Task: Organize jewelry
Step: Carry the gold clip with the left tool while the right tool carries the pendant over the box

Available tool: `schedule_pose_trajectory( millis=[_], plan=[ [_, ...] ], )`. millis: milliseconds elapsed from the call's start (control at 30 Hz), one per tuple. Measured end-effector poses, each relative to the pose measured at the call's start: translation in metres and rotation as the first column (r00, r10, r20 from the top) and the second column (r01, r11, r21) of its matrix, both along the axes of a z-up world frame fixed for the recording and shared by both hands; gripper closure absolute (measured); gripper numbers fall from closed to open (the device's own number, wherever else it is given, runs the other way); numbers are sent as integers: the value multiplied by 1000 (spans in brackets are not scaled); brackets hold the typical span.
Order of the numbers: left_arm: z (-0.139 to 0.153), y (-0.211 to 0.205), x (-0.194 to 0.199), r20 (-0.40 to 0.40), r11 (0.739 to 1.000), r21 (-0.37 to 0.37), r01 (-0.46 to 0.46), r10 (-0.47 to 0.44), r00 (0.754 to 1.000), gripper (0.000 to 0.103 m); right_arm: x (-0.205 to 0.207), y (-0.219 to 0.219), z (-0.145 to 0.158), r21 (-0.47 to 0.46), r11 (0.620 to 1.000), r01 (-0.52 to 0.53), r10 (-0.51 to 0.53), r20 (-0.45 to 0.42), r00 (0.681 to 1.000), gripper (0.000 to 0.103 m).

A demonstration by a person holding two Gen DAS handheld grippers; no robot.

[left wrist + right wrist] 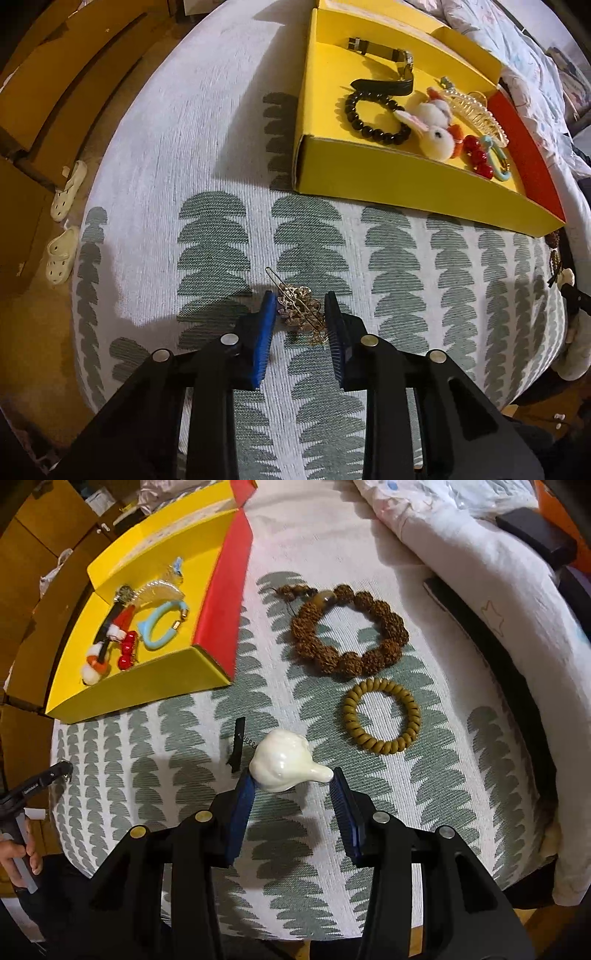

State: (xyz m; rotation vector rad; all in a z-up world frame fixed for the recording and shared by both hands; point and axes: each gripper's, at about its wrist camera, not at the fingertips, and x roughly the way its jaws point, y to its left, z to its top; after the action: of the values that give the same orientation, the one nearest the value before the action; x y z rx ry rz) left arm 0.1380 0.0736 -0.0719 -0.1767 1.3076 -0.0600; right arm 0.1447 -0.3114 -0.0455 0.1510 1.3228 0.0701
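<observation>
While the left gripper (301, 308) stands open low in the frame, its ribbed blue pads flanking a gold filigree hair clip (301, 312) on the woven leaf-print cloth (221, 236), the right gripper (291, 781) likewise gapes around a glossy cream ceramic charm (282, 766), gripping nothing. Further up lie a tan disc-bead bracelet (382, 716), a knobbly brown seed bracelet (349, 627) and, upper left, the yellow cardboard box (140, 690) of trinkets; no legible writing

watch (384, 55) face unreadable, box (122, 698) contents blurred
</observation>
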Motion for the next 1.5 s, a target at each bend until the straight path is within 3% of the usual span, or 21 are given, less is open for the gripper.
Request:
schedule_pose_trajectory(
  millis=[400, 733, 833, 1167, 1500],
  plan=[
    [41, -12, -8, 76, 995, -81, 49, -43, 996, 76, -4, 33, 42, 73, 993, -91, 83, 104, 991, 60],
    [91, -32, 56, 135, 991, -107, 79, -64, 989, 76, 61, 85, 60, 153, 978, -140, 114, 170, 979, 60],
    [92, -31, 85, 135, 994, -91, 55, -42, 990, 76, 90, 98, 56, 202, 970, -137, 102, 177, 979, 60],
    [70, -28, 174, 110, 1000, -24, 7, -5, 994, 76, 175, 110, 41, 231, 969, -88, 42, 193, 980, 60],
    [38, -37, 215, 80, 1000, -2, 10, -10, 997, 76, 225, 93, 6, 269, 963, 13, -52, 142, 988, 60]
  ],
)
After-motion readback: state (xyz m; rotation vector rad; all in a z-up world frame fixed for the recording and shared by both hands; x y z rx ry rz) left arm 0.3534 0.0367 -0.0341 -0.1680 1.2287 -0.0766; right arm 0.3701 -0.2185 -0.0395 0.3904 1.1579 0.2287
